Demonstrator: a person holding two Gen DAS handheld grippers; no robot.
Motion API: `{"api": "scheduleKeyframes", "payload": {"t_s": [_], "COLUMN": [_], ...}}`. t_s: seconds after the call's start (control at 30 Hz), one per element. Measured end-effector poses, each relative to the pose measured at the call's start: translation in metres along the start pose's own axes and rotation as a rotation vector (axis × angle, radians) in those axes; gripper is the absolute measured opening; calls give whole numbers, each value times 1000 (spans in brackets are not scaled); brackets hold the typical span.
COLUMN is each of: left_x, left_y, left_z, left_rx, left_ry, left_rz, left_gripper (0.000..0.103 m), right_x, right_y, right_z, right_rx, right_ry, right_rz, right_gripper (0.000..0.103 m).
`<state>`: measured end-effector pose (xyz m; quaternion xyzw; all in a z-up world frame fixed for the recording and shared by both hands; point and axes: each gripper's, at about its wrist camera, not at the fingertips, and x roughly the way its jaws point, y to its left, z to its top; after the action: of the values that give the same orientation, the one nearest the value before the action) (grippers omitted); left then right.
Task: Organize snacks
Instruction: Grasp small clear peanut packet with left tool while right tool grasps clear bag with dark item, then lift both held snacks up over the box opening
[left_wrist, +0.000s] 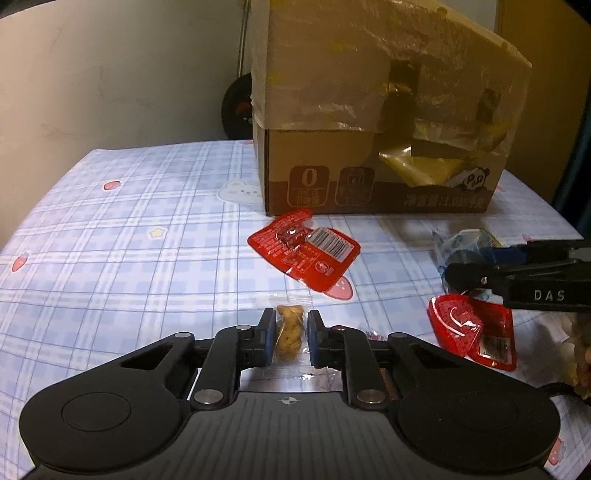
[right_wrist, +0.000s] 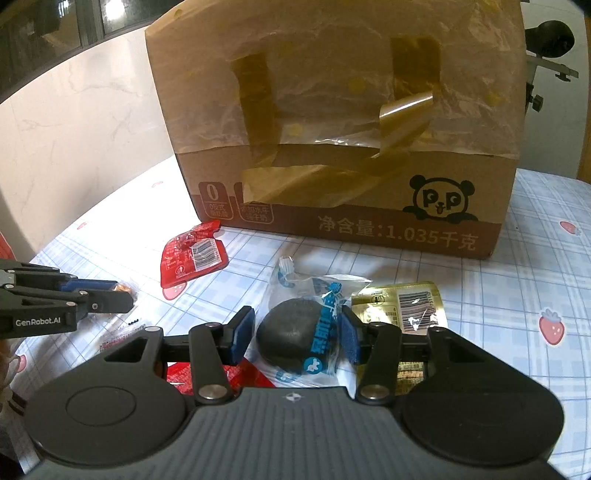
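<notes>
The left gripper fingers are sitting narrowly apart, flanking a clear-wrapped biscuit on the desk; contact is unclear. The right gripper fingers are standing wider, bracketing a dark bun packet, with a gold sachet just beside.

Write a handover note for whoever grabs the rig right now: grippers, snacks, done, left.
Left gripper: closing around the clear-wrapped cookie; contact unclear.
Right gripper: open around the dark bun packet, not yet clamped.
On the tablecloth: red packet in front of the cardboard box, second red packet near the right gripper, gold packet beside the bun.
Done: no snack visibly put away.
Left: finish both grasps, then sort all five snacks.
</notes>
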<state>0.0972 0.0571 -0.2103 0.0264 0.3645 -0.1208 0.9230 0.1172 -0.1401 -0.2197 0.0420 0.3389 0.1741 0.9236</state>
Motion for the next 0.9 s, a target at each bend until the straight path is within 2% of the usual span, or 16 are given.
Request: {"api": "scheduleKeyframes", "payload": {"t_s": [0.4, 0.9], "left_x": [-13, -31], "left_y": [11, 1], "left_z": [10, 40], "left_rx": [-109, -109], "left_ry": [-51, -139], "left_rz": [-20, -66], "left_gripper": [19, 19], "right_x": [-12, -46], "right_y": [-2, -20], "right_z": [-3, 20], "right_rx": [31, 83], "right_ry": [-34, -130], "right_rz": [-12, -38], "right_gripper": [51, 51]}}
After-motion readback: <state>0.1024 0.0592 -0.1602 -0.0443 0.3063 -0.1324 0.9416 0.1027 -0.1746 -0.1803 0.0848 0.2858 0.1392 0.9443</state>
